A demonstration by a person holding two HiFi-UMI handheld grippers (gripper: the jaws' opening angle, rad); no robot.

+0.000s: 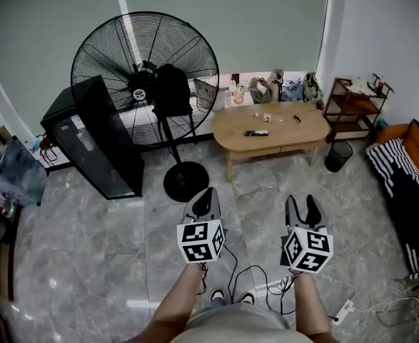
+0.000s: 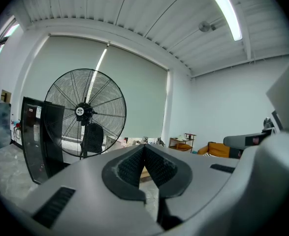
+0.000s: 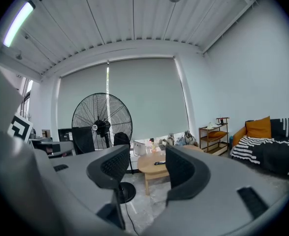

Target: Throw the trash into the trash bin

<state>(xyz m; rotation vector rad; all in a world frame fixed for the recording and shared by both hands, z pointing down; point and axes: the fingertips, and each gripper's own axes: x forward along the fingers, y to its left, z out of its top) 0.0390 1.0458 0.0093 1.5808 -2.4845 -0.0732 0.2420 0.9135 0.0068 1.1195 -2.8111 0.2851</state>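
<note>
A low oval wooden table [image 1: 280, 133] stands ahead across the grey floor. On it lie a flat black item [image 1: 256, 133] and a few small scraps [image 1: 265, 117]. A small black trash bin [image 1: 337, 156] stands on the floor at the table's right end. My left gripper [image 1: 208, 195] is held level over the floor, shut with its pads pressed together [image 2: 144, 154] and nothing in them. My right gripper [image 1: 302, 204] hangs beside it, open and empty [image 3: 148, 151]; the table [image 3: 154, 164] shows between its jaws.
A big black pedestal fan [image 1: 146, 77] with a round base [image 1: 186, 181] stands left of the table, next to a black cabinet [image 1: 98, 138]. A wooden shelf [image 1: 355, 100] and a sofa with a striped blanket [image 1: 405, 184] line the right. Cables and a power strip [image 1: 345, 310] lie by my feet.
</note>
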